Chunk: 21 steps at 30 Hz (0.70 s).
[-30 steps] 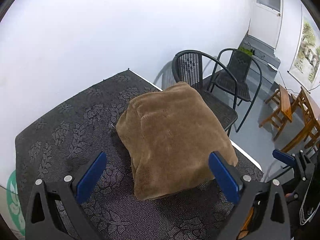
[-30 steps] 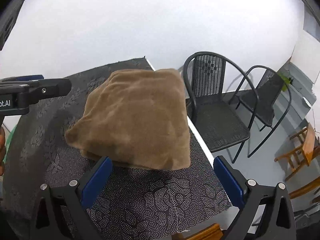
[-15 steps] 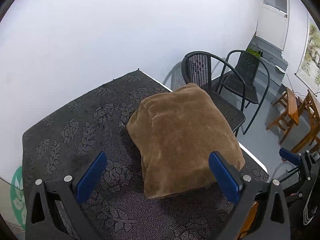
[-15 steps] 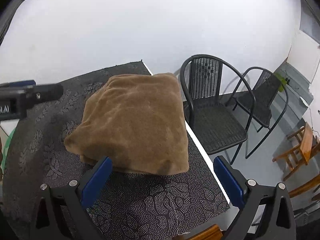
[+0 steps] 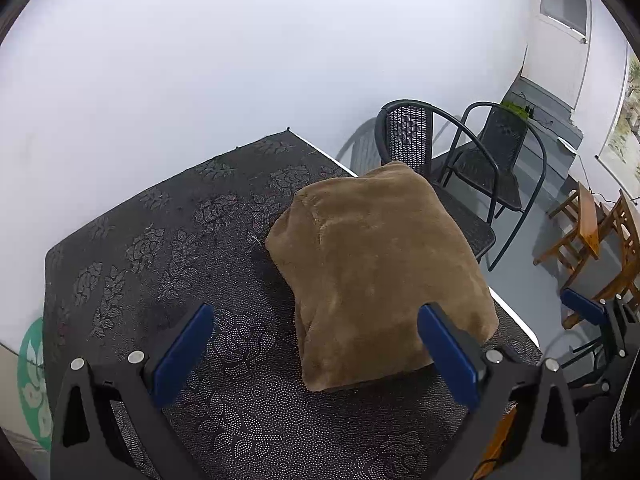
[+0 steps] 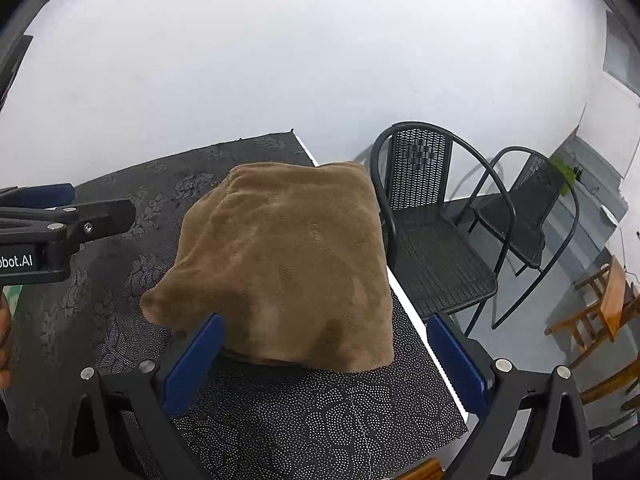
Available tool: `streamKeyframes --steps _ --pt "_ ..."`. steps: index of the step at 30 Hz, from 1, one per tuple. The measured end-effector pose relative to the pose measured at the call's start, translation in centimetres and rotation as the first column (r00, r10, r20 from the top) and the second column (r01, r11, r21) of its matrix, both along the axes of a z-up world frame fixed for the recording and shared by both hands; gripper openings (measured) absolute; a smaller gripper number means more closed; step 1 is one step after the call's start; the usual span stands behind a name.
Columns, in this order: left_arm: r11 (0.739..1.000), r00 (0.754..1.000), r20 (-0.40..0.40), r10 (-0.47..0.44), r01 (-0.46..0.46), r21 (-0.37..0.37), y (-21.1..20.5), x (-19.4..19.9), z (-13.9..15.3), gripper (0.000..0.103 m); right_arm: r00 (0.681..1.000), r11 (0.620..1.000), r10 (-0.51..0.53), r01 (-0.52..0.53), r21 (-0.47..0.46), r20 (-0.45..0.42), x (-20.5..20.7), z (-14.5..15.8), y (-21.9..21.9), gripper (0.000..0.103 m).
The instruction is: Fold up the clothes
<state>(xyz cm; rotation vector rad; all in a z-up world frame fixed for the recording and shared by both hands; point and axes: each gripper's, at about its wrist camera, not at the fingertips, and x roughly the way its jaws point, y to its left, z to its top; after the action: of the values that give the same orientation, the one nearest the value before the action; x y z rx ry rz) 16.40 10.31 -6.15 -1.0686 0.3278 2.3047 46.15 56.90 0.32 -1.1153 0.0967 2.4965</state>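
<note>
Both grippers spread wide and empty above a folded brown garment on a patterned table.

Left gripper (image 5: pixel 314 342): blue-padded fingers (image 5: pixel 182 354) far apart, nothing between them, raised off the black floral tablecloth (image 5: pixel 168 240). Right gripper (image 6: pixel 328 354): likewise parted, holding nothing, its left pad just in front of the cloth's near edge. The folded brown plush garment (image 6: pixel 288 264) lies in a thick rectangular bundle at the table's right side (one corner reaches the white table edge (image 6: pixel 416 312)). Beyond: two black metal chairs (image 6: pixel 432 220), white wall, wooden furniture (image 5: pixel 588 228) further right.
</note>
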Motion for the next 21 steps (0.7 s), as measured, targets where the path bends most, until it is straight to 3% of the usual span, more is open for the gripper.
streamKeyframes --steps 21 --pt "1.000 1.000 0.021 0.011 -0.011 -0.011 0.17 -0.45 -0.54 0.102 1.000 1.000 0.002 -0.002 0.006 -0.005 -0.82 0.15 -0.21 0.103"
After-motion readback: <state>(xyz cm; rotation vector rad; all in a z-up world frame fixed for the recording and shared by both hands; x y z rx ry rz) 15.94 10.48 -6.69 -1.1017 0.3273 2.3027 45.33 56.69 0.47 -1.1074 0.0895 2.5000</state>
